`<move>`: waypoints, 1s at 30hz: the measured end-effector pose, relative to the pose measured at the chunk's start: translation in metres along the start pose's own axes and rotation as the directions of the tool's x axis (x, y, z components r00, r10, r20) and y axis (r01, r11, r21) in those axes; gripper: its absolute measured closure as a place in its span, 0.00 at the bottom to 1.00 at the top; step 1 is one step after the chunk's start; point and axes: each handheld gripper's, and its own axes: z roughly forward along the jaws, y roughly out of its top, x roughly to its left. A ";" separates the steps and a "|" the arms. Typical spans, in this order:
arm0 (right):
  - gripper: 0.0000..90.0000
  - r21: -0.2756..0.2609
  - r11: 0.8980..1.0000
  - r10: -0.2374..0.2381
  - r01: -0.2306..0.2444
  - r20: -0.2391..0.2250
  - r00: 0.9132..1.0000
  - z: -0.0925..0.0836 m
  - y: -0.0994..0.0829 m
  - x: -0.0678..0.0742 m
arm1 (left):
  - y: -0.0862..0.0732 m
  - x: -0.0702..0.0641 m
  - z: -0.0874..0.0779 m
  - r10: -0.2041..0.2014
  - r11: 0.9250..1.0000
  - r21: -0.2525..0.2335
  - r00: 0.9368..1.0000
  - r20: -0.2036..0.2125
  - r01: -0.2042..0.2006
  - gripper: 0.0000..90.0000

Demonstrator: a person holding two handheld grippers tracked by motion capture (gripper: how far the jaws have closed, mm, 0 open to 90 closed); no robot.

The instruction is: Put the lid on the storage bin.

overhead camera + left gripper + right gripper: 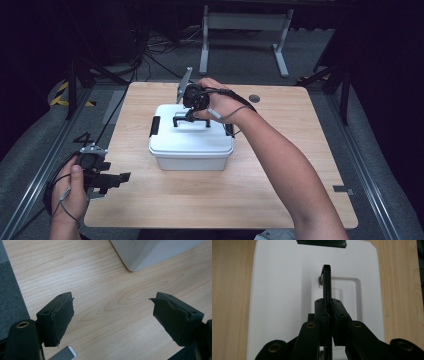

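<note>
Right gripper [191,113] jaws pinch the box handle [326,285]; left gripper [113,315] jaws spread near the table edge [97,195].

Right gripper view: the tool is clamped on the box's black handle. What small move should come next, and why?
Probably a short straight lift. The right tool is shut on the raised handle of the white box, which sits on the table; the left tool is open, off to the side.

Wooden table [280,190]; white lidded box [190,150] resting mid-table.
</note>
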 end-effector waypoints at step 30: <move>0.61 -0.223 0.946 0.258 -0.235 0.078 0.963 -0.056 -0.051 0.012 | 0.004 -0.005 0.008 0.015 1.000 0.019 1.000 0.010 -0.015 0.19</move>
